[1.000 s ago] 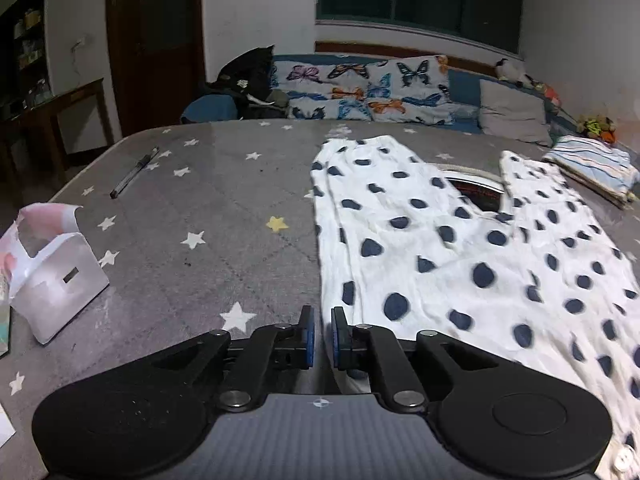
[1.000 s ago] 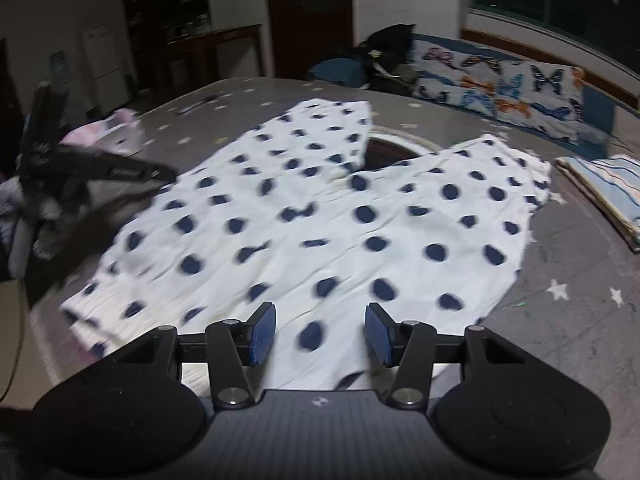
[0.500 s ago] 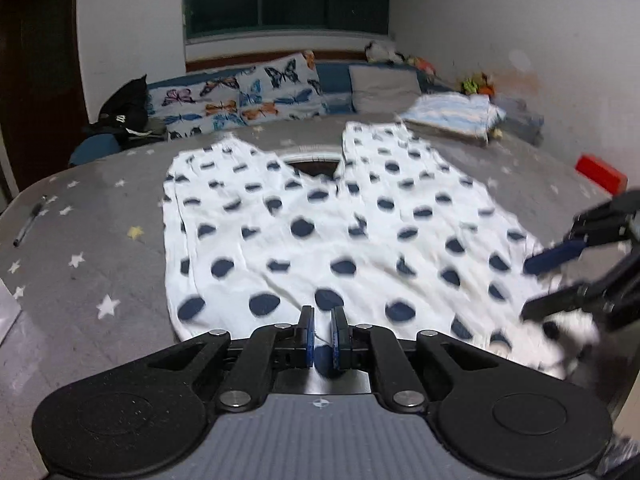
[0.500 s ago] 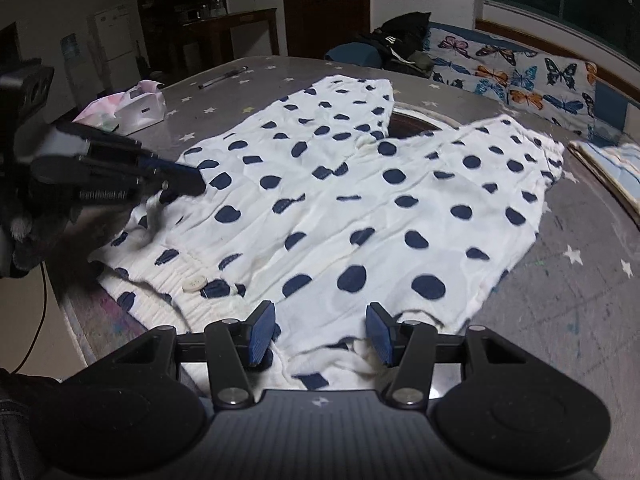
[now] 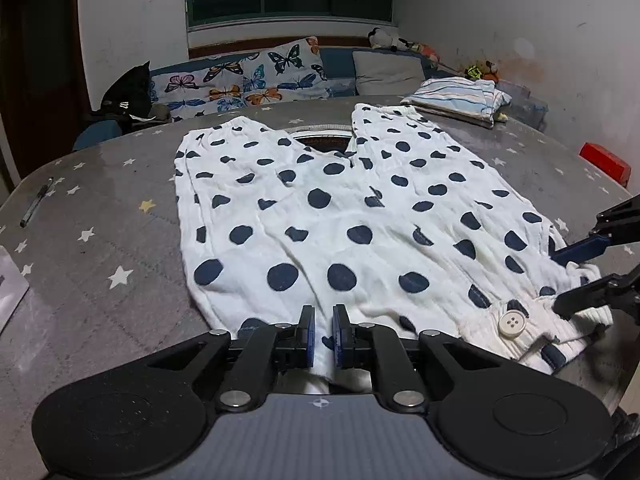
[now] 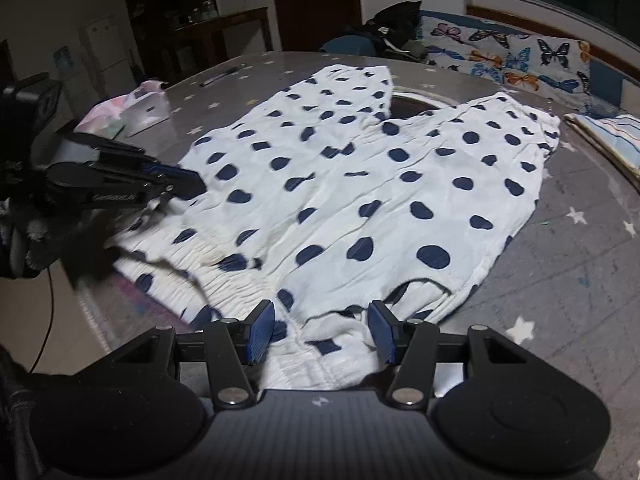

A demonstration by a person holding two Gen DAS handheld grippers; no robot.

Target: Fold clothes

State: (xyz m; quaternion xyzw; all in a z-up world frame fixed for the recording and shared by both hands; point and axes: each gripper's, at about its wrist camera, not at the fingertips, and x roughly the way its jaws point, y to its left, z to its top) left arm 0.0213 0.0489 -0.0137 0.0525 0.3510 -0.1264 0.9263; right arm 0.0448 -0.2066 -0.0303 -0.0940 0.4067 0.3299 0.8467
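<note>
1. Now a big grey counter (image 5: pixel 100 248) with little stars is seen under everything.
2. White trousers with dark blue dots (image 5: pixel 340 216) are spread flat across the middle of the counter, with the two legs pointing away toward the far side and the stretchy waistband lying at the near edge.
3. A sofa with butterfly cushions (image 5: pixel 248 76) is seen behind the counter, by the wall.
4. A folded striped cloth (image 5: pixel 456 98) is laid near the far right corner of the counter, apart from the trousers.
5. The left gripper (image 5: pixel 323 334) is held at the near edge of the trousers. Its fingers are almost closed, and a bit of white waistband cloth is pinched between them.
6. The right gripper (image 6: pixel 322 330) is held at the other end of the waistband. Its fingers are about half open; cloth lies between them, but it is not squeezed.
7. A pen (image 5: pixel 36 202) is seen at the far left of the counter.
8. A red block (image 5: pixel 606 162) is seen at the right edge.
9. A white button (image 5: pixel 512 323) is seen on the waistband.
</note>
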